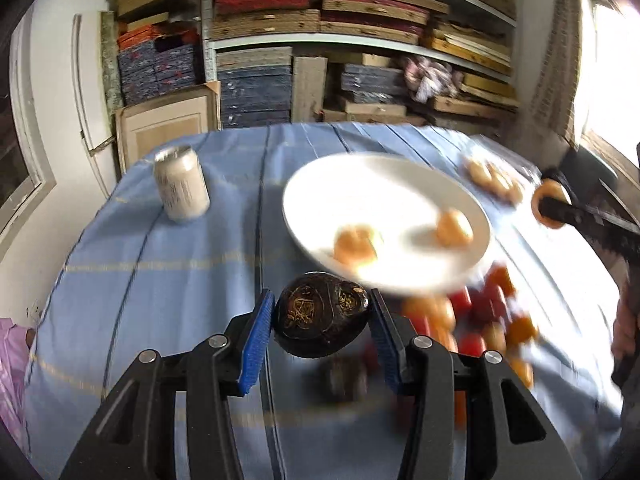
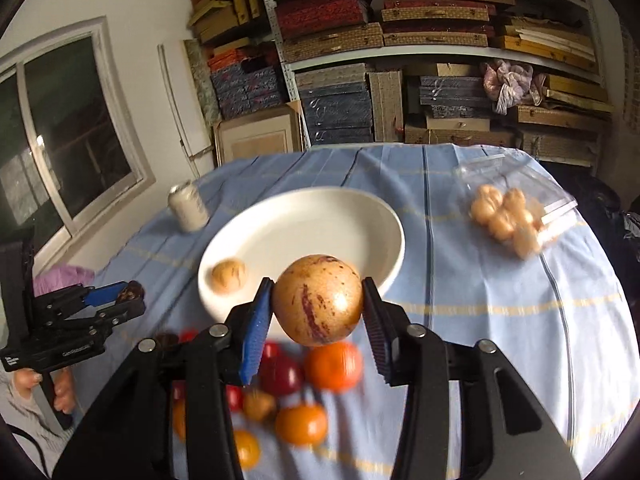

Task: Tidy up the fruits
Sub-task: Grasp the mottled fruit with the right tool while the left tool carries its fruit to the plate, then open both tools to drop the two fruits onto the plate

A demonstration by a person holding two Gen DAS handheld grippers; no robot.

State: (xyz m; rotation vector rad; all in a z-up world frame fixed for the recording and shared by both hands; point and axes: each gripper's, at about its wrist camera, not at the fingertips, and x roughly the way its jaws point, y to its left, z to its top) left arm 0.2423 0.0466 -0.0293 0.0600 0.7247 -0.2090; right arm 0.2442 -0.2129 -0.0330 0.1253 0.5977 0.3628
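Left tool grips one dark fruit; right tool grips one tan fruit; one plate.

A round table under a pale blue striped cloth carries a white ceramic plate at its centre, a white drink can far left, a clear plastic bag of walnuts far right, and blurred red and orange fruits near.

Glossy white plate; matt blue cloth; smooth metal can.
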